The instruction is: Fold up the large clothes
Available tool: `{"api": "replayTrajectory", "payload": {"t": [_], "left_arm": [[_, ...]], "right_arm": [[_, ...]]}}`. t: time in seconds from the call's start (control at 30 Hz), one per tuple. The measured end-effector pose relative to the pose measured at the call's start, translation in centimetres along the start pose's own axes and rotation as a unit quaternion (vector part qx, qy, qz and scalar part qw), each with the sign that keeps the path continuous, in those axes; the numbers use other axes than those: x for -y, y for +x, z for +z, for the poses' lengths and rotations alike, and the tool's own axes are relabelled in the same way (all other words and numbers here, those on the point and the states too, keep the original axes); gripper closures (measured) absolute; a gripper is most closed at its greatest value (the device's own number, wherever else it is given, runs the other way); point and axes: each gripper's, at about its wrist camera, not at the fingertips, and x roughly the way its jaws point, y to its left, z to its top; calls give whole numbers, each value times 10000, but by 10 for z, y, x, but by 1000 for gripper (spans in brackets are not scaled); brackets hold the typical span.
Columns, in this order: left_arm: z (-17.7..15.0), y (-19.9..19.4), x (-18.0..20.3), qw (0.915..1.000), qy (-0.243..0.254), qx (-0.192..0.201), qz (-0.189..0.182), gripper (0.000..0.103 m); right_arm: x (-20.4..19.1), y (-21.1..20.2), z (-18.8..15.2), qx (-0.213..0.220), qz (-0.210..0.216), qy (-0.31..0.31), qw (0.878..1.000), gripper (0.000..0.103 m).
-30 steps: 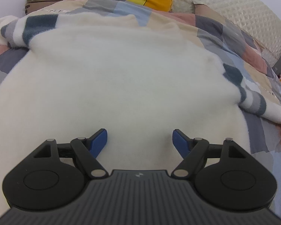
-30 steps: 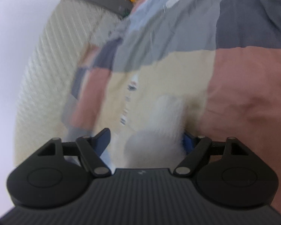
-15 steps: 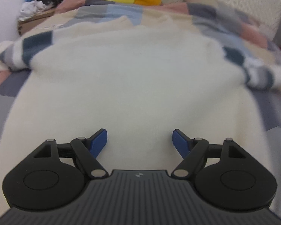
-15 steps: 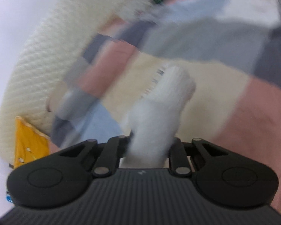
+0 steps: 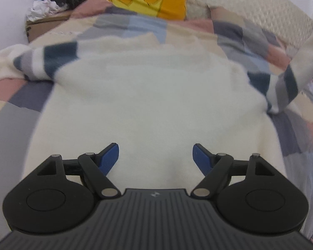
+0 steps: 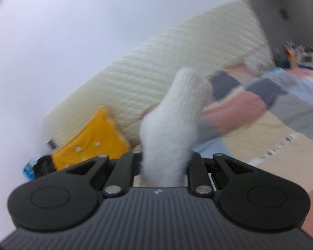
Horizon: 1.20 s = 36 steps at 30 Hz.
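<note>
While the left tongs (image 5: pixel 155 156) hang wide open over the cream sweater (image 5: pixel 148 104) spread flat on the patchwork bed (image 5: pixel 14 112), the right tongs (image 6: pixel 164 162) are clamped on its white cuff (image 6: pixel 173 129), sleeve (image 5: pixel 290 77) lifted off the quilt.

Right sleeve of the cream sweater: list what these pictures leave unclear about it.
- Right wrist view: the right gripper's pads are buried in the sleeve cuff; motion blur smears everything behind.
- Left wrist view: the lifted sleeve runs off the right edge, so its held end is cut off.
- Sweater hem: hidden behind the left gripper.
</note>
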Motion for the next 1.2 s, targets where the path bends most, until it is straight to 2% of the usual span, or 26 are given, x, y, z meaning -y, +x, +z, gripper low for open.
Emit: {"api": "replayTrajectory", "payload": {"t": [0.13, 0.27, 0.4, 0.5, 0.6, 0.73, 0.83, 0.93, 1.03, 1.2], "left_arm": [[9, -31, -22, 9992, -230, 321, -86, 21], [15, -63, -45, 9967, -460, 659, -133, 21], [14, -89, -73, 9927, -763, 915, -176, 21], [13, -102, -97, 9889, -1062, 1018, -209, 21], [12, -107, -119, 9853, -1380, 996, -177, 21], [11, -108, -131, 9861, -1364, 933, 147, 21], [8, -105, -138, 9857, -1436, 886, 0, 21], [6, -102, -149, 9826, -1651, 846, -82, 21], [4, -98, -166, 9760, -2017, 792, -221, 21], [2, -89, -185, 9658, -2465, 679, -435, 21]], "right_arm": [[-69, -20, -17, -75, 305, -700, 9971, 86], [-134, -39, -47, -115, 583, -1383, 9886, 86], [-183, -52, -90, -167, 836, -1994, 9762, 86], [-207, -58, -123, -276, 1044, -2187, 9698, 86], [-223, -60, -167, -461, 1297, -2370, 9617, 86], [-234, -59, -232, -961, 1533, -2395, 9539, 86], [-241, -57, -287, -1314, 1551, -2732, 9402, 86], [-241, -56, -332, -1639, 1577, -2823, 9320, 86], [-238, -57, -364, -1916, 1597, -2911, 9236, 86], [-240, -72, -409, -2177, 1779, -3496, 8937, 86]]}}
